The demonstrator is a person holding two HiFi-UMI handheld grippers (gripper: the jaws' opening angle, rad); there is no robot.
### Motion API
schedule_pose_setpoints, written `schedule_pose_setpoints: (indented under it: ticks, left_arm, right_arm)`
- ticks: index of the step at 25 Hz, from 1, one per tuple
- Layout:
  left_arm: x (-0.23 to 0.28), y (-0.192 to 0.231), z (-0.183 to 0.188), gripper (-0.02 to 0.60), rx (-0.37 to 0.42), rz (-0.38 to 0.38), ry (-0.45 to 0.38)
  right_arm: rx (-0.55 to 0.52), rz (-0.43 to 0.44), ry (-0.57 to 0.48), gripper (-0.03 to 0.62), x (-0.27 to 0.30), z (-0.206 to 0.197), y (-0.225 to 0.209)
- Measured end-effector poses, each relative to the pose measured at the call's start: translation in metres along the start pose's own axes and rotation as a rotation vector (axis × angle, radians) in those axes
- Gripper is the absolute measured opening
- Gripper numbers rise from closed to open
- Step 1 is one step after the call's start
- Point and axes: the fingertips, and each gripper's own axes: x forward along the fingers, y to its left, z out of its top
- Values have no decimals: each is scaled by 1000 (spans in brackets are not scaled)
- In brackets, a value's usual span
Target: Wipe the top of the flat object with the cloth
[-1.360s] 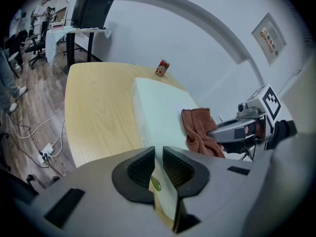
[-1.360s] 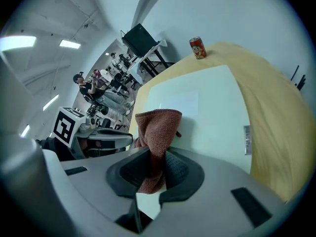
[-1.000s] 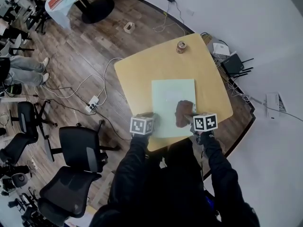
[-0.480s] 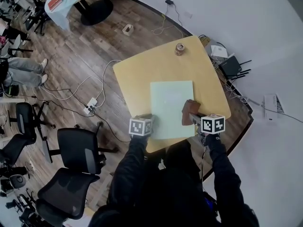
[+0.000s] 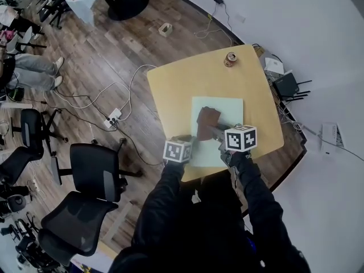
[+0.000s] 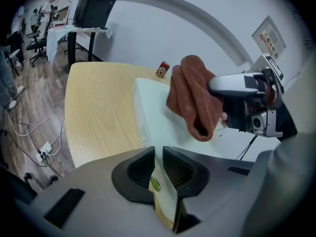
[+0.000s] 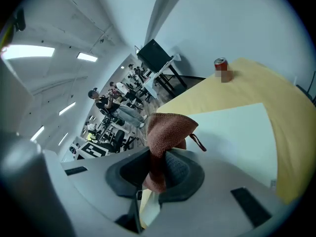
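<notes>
An office, with swivel chairs (image 5: 94, 172) and a floor power strip (image 5: 115, 116).

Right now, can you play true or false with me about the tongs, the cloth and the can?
1. The right tongs grip the brown cloth. True.
2. The cloth lies on the floor. False: it is up over the pale green board, held in the right tongs.
3. A can stands on the yellow table, beyond the board. True.
4. The left tongs are wide open and empty. False: they are closed on the board's near edge.
</notes>
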Motion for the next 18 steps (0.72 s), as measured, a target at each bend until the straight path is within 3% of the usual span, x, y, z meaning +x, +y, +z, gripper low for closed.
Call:
schedule_pose_setpoints:
  ticks: [6, 18]
  left_arm:
    - [2, 1, -1, 72, -19, -17, 3]
    - [-2, 0, 1, 72, -11, -29, -6]
  right_arm:
    - [16, 45, 77, 72, 46, -8, 5]
    - [57, -80, 106, 72, 30, -30, -50]
